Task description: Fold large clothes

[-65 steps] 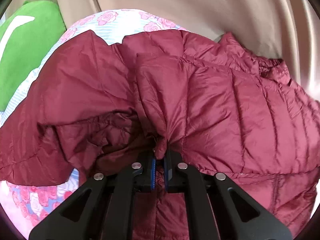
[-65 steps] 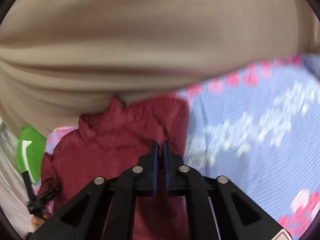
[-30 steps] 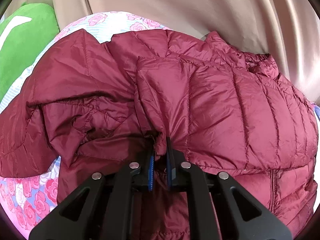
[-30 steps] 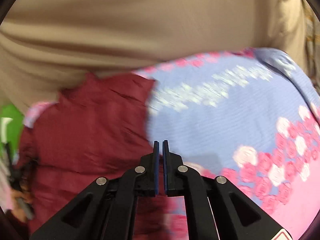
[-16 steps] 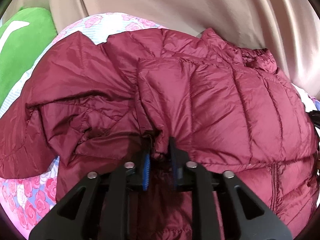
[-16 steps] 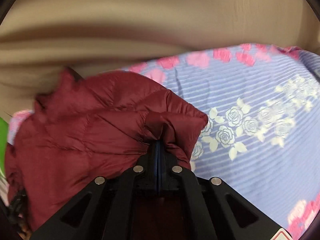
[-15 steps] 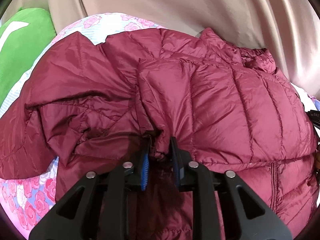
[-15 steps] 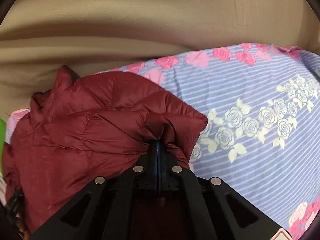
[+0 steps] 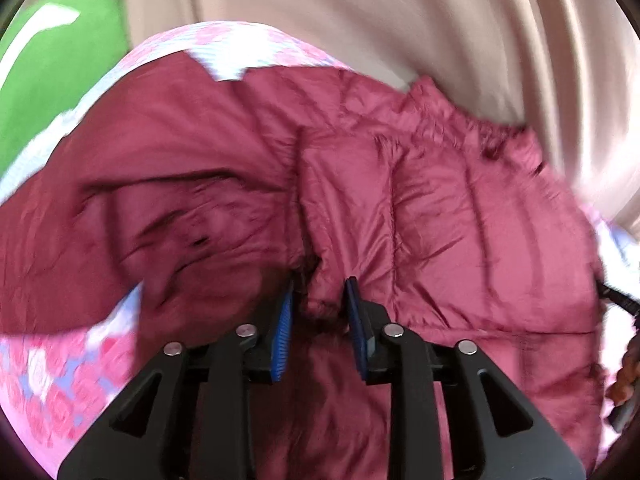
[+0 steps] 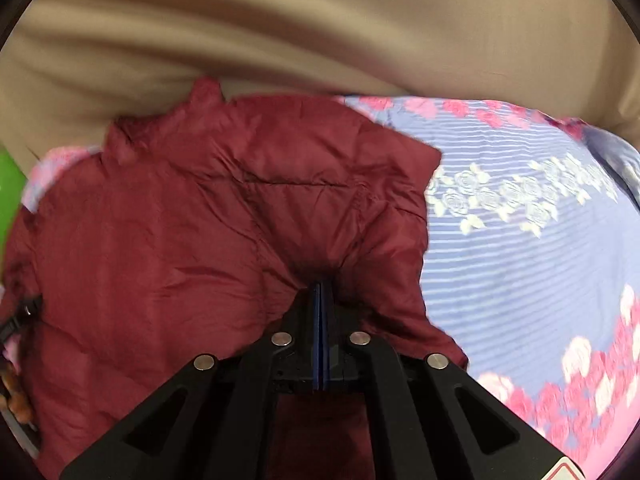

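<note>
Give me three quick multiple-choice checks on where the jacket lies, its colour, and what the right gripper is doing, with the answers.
1. The jacket lies on:
A. a floral bedsheet
B. a wooden floor
C. a metal rack

2. The jacket's colour:
A. navy
B. maroon
C. grey

3. The right gripper is:
A. wide open over bare sheet
B. out of view
C. shut on jacket fabric

Answers:
1 A: rose-printed sheet shows around the jacket in both views.
2 B: dark red quilted fabric.
3 C: its blue pads meet with fabric bunched at the tips. The left gripper is opening, a fold loose between its pads.
</note>
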`<state>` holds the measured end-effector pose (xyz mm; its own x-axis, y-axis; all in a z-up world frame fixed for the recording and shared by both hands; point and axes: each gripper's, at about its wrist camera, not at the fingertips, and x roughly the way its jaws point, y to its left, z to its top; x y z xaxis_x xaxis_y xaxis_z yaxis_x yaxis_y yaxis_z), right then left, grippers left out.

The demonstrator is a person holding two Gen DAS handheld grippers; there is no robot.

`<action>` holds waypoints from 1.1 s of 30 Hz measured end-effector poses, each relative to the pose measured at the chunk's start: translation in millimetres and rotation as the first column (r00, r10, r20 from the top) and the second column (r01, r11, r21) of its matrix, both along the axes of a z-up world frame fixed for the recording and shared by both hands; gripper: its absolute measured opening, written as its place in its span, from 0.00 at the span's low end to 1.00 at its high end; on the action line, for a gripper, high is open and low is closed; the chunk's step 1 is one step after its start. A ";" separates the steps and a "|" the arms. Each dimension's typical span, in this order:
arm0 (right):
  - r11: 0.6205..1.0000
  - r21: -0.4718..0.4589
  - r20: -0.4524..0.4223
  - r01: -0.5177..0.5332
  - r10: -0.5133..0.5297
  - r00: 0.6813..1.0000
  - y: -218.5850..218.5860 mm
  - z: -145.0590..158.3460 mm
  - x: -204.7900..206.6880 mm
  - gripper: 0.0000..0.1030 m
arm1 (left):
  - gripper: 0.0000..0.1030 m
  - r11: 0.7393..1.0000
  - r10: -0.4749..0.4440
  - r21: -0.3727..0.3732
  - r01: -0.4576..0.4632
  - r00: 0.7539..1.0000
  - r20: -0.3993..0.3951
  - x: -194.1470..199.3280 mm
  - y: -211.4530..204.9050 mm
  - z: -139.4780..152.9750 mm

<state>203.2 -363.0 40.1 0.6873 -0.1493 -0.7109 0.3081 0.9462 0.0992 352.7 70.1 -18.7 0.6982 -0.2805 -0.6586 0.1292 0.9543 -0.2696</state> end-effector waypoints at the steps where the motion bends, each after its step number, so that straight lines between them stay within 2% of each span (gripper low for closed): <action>1: 1.000 0.008 0.023 -0.017 0.017 1.000 4.0 6.6 -9.7 0.05 | 0.47 1.000 0.017 -0.026 -0.017 1.000 0.002 -7.2 13.2 4.6; 4: 0.997 -0.021 0.050 -0.072 0.073 0.996 22.6 17.2 -45.6 0.13 | 0.71 0.986 0.125 -0.114 -0.119 0.991 0.044 -39.4 82.9 21.3; 6: 0.993 -0.007 0.052 -0.114 0.114 0.992 34.3 11.7 -69.0 0.17 | 0.79 0.962 0.242 -0.140 -0.236 0.970 0.026 -54.5 141.1 22.6; 9: 0.989 0.025 0.029 -0.143 0.142 0.989 49.9 -5.6 -94.5 0.18 | 0.79 0.895 0.411 -0.164 -0.415 0.910 -0.062 -64.9 227.6 7.3; 10: 0.989 0.032 0.023 -0.145 0.144 0.989 53.1 -10.2 -99.6 0.18 | 0.79 0.864 0.464 -0.172 -0.473 0.881 -0.095 -68.2 251.8 0.2; 11: 0.987 0.046 0.017 -0.152 0.152 0.988 58.0 -16.9 -106.0 0.18 | 0.79 0.822 0.517 -0.196 -0.535 0.845 -0.136 -73.1 280.1 -9.7; 13: 0.986 0.047 0.002 -0.158 0.158 0.987 67.7 -29.7 -114.1 0.18 | 0.77 0.763 0.558 -0.254 -0.594 0.804 -0.204 -80.9 318.9 -27.4; 14: 0.986 0.043 -0.002 -0.163 0.163 0.987 71.4 -36.0 -117.4 0.19 | 0.77 0.750 0.548 -0.316 -0.581 0.813 -0.194 -85.3 332.4 -31.5; 15: 0.985 0.042 -0.005 -0.169 0.170 0.985 75.0 -39.5 -118.8 0.22 | 0.76 0.742 0.546 -0.341 -0.576 0.816 -0.190 -87.4 338.9 -31.4; 17: 0.985 0.036 -0.006 -0.171 0.172 0.985 79.5 -47.5 -121.0 0.26 | 0.75 0.716 0.553 -0.378 -0.587 0.807 -0.205 -86.1 346.8 -31.2; 20: 0.988 0.027 -0.001 -0.153 0.153 0.988 84.9 -55.9 -124.5 0.26 | 0.72 0.697 0.561 -0.394 -0.599 0.798 -0.220 -75.9 346.7 -31.1; 24: 0.990 0.041 0.007 -0.138 0.137 0.990 82.0 -57.0 -125.6 0.27 | 0.44 0.692 0.525 -0.423 -0.585 0.810 -0.261 -65.3 350.0 -31.1; 25: 0.990 0.045 0.007 -0.136 0.136 0.991 81.4 -57.6 -124.7 0.27 | 0.25 0.693 0.520 -0.422 -0.584 0.811 -0.267 -64.0 349.3 -30.8; 26: 0.990 0.045 0.007 -0.133 0.133 0.991 80.0 -58.2 -128.2 0.27 | 0.13 0.701 0.513 -0.416 -0.580 0.814 -0.272 -62.1 347.5 -29.9; 27: 0.990 0.041 0.006 -0.132 0.132 0.991 80.4 -58.4 -127.5 0.27 | 0.07 0.710 0.504 -0.410 -0.572 0.820 -0.270 -60.5 344.5 -26.9; 28: 0.991 0.031 0.003 -0.130 0.130 0.991 81.5 -58.5 -126.9 0.27 | 0.04 0.720 0.508 -0.399 -0.568 0.823 -0.254 -61.1 340.3 -19.8; 30: 0.992 0.000 -0.001 -0.129 0.129 0.992 84.9 -58.1 -126.8 0.29 | 0.03 0.760 0.509 -0.362 -0.540 0.841 -0.184 -62.9 326.0 3.8; 33: 0.991 -0.042 -0.008 -0.130 0.129 0.992 90.8 -57.6 -126.6 0.32 | 0.03 0.847 0.460 -0.291 -0.445 0.888 -0.021 -68.2 280.8 64.7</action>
